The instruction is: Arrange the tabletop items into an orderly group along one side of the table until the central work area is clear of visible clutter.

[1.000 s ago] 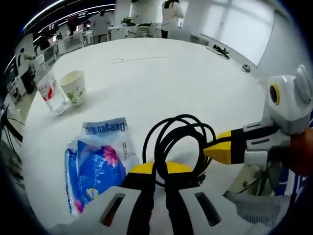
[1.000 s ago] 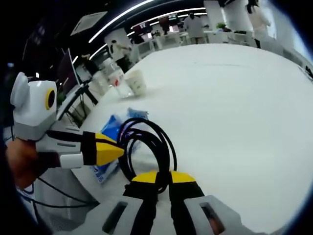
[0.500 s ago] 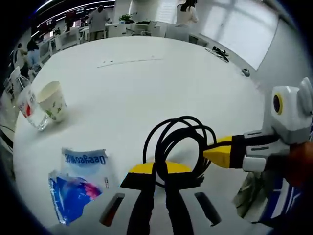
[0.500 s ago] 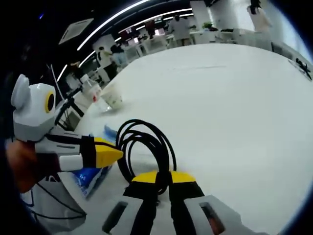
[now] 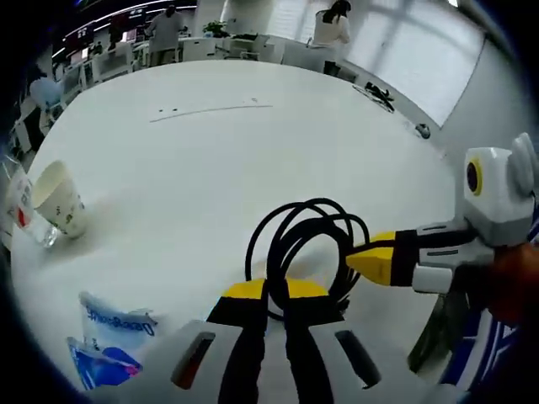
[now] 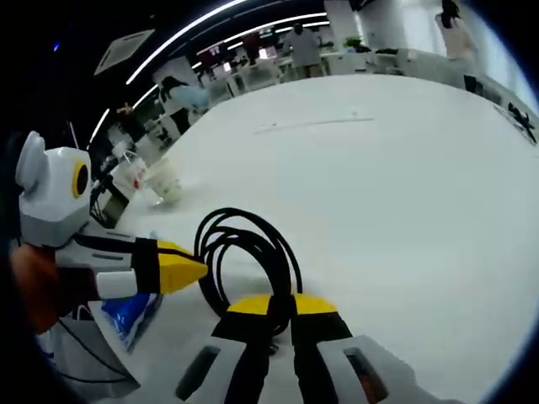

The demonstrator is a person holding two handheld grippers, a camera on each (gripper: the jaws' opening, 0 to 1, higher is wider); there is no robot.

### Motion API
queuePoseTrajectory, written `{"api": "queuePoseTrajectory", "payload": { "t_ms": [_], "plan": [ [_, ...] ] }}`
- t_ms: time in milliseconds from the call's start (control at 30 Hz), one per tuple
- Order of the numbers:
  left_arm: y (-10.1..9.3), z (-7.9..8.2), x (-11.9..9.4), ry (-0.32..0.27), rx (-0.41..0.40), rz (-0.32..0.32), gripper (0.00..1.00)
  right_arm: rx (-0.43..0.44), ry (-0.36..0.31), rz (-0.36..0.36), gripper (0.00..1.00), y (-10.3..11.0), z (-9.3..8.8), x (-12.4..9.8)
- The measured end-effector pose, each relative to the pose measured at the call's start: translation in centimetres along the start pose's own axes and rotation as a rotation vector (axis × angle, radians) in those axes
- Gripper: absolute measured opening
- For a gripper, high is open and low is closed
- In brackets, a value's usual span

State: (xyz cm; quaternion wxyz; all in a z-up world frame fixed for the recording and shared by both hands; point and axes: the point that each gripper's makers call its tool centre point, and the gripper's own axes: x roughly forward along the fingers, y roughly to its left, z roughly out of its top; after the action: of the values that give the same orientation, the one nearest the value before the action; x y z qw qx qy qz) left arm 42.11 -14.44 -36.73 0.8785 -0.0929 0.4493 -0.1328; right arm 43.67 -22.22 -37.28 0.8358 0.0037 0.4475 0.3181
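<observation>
First, the left gripper view. At bottom centre, left gripper [image 5: 268, 295], its 2 yellow-tipped jaws pressed together on a coiled black cable [image 5: 305, 240]. Cable loops standing up just beyond the jaw tips, above the white table [image 5: 210, 160]. From the right edge, right gripper [image 5: 370, 257] reaching in, yellow tip touching the right side of the coil. Behind it, a hand [image 5: 514, 282] around its white body. At far left, a paper cup [image 5: 59, 198] with a leaf print, tilted, touching a clear plastic bottle [image 5: 24, 215] with a red label just beside it. At lower left, a blue and white plastic packet [image 5: 109, 345] lying flat, well apart from the cup. Near the table's far right edge, a small dark object [image 5: 423, 130], too small to identify. Beyond the table, people standing among desks.

Next, the right gripper view. At bottom centre, right gripper [image 6: 282, 305], 2 yellow-tipped jaws closed on the same cable [image 6: 244, 261], coil rising just past the tips. From the left, left gripper [image 6: 181, 273] pointing in, yellow tip at the coil's left side. At lower left, packet [image 6: 130, 311] partly hidden under that gripper. Further off at left, cup [image 6: 164, 181] and bottle [image 6: 135, 177] side by side near the table [image 6: 396, 177] edge. In the background, people and long ceiling lights.
</observation>
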Motion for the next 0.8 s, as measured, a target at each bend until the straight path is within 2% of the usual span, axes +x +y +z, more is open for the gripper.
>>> {"api": "queuePoseTrajectory", "payload": {
  "t_ms": [133,367,667,800],
  "plan": [
    [-0.3,-0.1,1.0,0.008,0.005,0.001,0.04,-0.015,0.016,-0.003,0.04,-1.1,0.5,0.5],
    [0.6,0.4,2.8,0.023,0.009,0.024,0.04,-0.029,0.038,-0.013,0.04,-1.4,0.9,1.6],
    [1.6,0.2,3.2,0.044,0.032,0.057,0.07,-0.036,0.046,-0.026,0.05,-1.6,1.3,3.2],
    [1.3,-0.1,3.1,0.046,0.043,0.052,0.12,-0.187,0.078,-0.086,0.07,-2.1,1.1,3.2]
  ]
}}
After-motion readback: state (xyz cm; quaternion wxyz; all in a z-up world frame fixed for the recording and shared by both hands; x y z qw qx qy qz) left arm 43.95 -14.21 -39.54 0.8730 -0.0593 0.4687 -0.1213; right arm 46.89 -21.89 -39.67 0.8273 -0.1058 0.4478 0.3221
